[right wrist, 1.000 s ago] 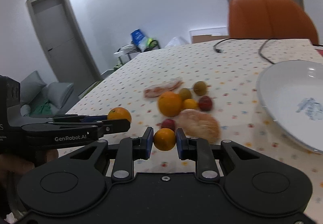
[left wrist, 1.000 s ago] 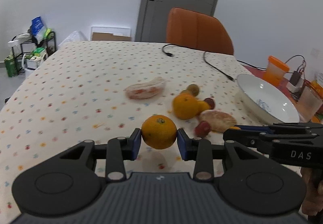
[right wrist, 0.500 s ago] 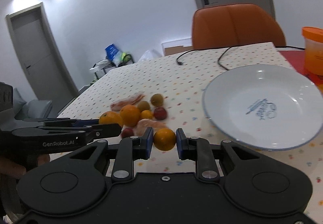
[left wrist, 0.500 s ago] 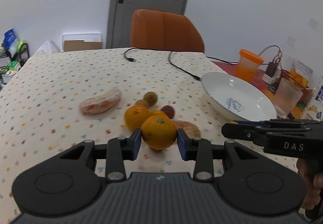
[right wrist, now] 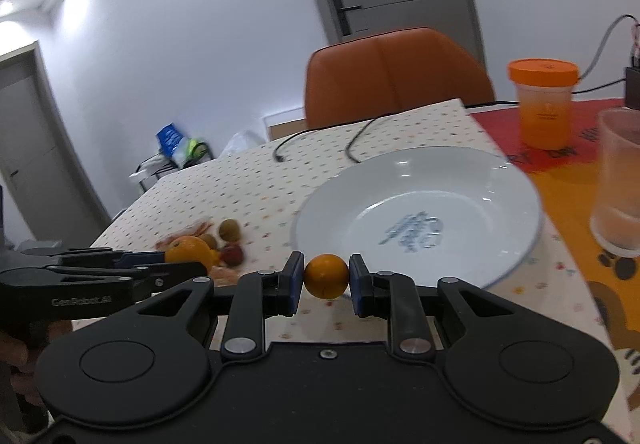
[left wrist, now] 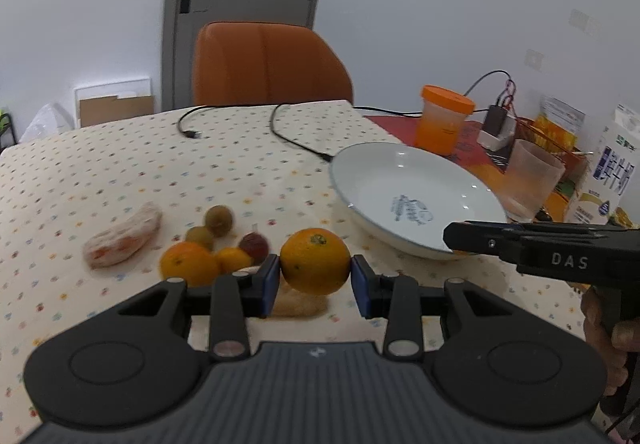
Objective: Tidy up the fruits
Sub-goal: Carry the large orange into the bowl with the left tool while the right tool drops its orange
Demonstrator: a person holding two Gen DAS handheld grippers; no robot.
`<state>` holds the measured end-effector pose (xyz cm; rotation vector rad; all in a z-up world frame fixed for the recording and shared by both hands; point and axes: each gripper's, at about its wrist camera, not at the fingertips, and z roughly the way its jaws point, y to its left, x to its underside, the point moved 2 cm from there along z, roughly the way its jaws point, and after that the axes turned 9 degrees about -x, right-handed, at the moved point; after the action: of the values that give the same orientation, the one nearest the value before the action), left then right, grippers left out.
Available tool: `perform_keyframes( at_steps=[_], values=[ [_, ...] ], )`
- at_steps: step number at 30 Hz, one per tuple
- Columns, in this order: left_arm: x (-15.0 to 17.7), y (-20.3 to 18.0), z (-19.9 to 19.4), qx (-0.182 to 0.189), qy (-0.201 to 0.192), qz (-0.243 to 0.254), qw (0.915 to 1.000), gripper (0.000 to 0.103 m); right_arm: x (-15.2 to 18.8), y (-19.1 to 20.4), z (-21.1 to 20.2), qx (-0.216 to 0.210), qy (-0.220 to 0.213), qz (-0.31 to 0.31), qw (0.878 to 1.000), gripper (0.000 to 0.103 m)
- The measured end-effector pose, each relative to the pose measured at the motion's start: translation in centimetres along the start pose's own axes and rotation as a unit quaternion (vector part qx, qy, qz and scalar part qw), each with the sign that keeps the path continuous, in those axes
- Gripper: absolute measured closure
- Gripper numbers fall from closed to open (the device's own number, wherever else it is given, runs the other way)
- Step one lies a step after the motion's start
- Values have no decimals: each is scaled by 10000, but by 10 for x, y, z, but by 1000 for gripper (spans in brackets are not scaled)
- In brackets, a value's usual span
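Note:
My left gripper (left wrist: pixel 315 280) is shut on a large orange (left wrist: pixel 315 260), held above the tablecloth just left of the white plate (left wrist: pixel 360 167). My right gripper (right wrist: pixel 326 284) is shut on a small orange (right wrist: pixel 326 276), right at the near rim of the plate (right wrist: pixel 512 183). On the cloth lie another orange (left wrist: pixel 188 264), a small yellow-orange fruit (left wrist: pixel 232 259), a dark red fruit (left wrist: pixel 253 246), two greenish-brown fruits (left wrist: pixel 218 219), a pale peeled piece (left wrist: pixel 298 304) under the left gripper and a wrapped pinkish piece (left wrist: pixel 122 238). The plate holds nothing.
An orange-lidded jar (left wrist: pixel 442 119), a frosted cup (left wrist: pixel 534 179), a milk carton (left wrist: pixel 608 179) and a charger stand right of the plate. A black cable (left wrist: pixel 288 139) crosses the far cloth. An orange chair (left wrist: pixel 268 63) stands behind the table.
Both grippers have swung right toward the plate with their oranges still held. The plate now looms closer in both views, and the fruit pile has slid to the left.

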<state>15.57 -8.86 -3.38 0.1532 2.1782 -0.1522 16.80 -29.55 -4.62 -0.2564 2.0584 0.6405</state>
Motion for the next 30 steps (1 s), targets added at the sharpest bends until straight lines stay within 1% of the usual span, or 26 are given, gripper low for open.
perform_keyframes(
  at_steps=[8, 10, 15, 20, 23, 28, 30],
  values=[
    [-7, -25, 9, 155, -13, 201, 9997, 66, 4, -25, -8, 275, -83, 238, 9993, 79],
    [-9, -32, 13, 191, -8, 265, 9995, 66, 7, -28, -12, 280, -142, 272, 9991, 75],
    [-15, -48, 17, 310, 16, 416, 9987, 66, 11, -32, -19, 256, -262, 336, 9988, 75],
    [-28, -63, 17, 395, -156, 626, 9971, 66, 15, -34, -27, 208, -386, 412, 9982, 74],
    [-33, -69, 21, 383, -165, 694, 9967, 66, 18, -34, -31, 150, -460, 423, 9979, 71],
    [-38, -73, 28, 338, -123, 760, 9965, 66, 18, -35, -34, 132, -453, 420, 9980, 70],
    [-42, -73, 26, 287, -218, 777, 9963, 62, 18, -35, -34, 146, -467, 437, 9978, 69]
  ],
)
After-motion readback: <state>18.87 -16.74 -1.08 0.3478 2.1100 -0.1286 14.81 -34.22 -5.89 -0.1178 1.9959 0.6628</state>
